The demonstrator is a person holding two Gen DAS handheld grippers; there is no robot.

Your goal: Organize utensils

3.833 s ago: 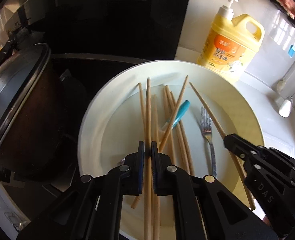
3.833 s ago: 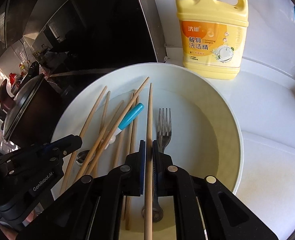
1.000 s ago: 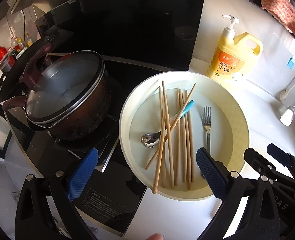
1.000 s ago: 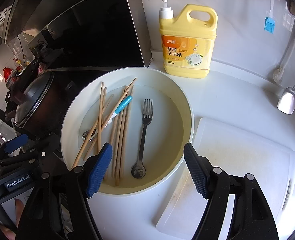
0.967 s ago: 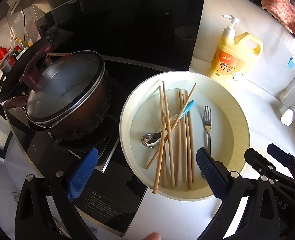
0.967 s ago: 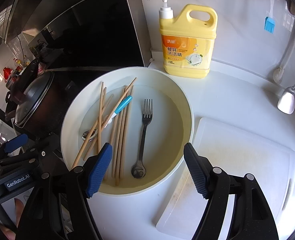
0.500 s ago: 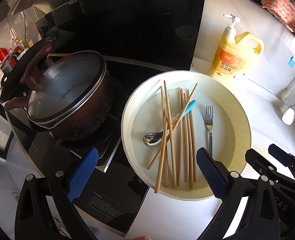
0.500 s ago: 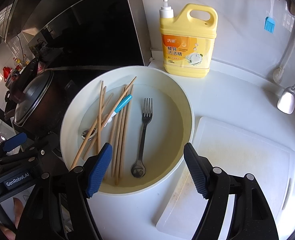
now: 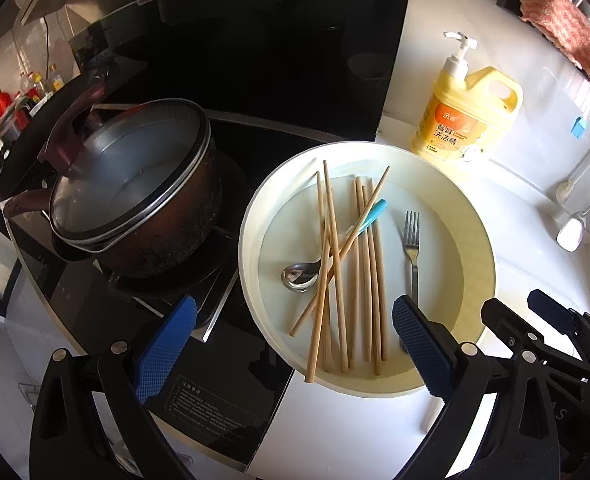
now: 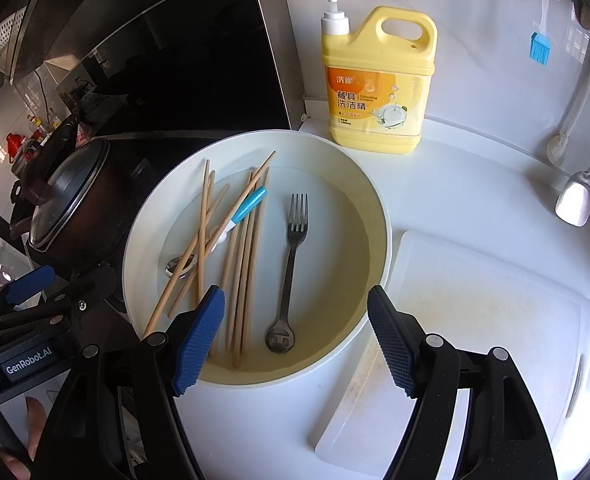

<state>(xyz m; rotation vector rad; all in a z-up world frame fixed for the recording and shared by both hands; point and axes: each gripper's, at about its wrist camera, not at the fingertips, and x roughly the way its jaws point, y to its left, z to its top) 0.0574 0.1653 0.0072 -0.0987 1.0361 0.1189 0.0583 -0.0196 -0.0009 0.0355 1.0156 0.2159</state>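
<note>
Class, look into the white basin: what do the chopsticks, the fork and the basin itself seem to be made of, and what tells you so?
Chopsticks: likely bamboo or wood, pale tan, matte.
Fork: metal, probably stainless steel, grey with a dull sheen.
Basin: probably plastic, though enamel is possible; smooth, uniform, cream-white with a soft gloss.

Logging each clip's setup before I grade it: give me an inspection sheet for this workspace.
Surface: white counter beside a black stove.
Job's things: wooden chopsticks, fork and blue-handled spoon lie loose in the white basin; some chopsticks cross over the spoon.
Clutter: yellow detergent bottle, white cutting board, lidded pot.
Grippers: left gripper and right gripper both open, empty, above the basin's near edge.
Cables: nothing seen.
Surroundings: blue brush on the wall, ladle.
</note>
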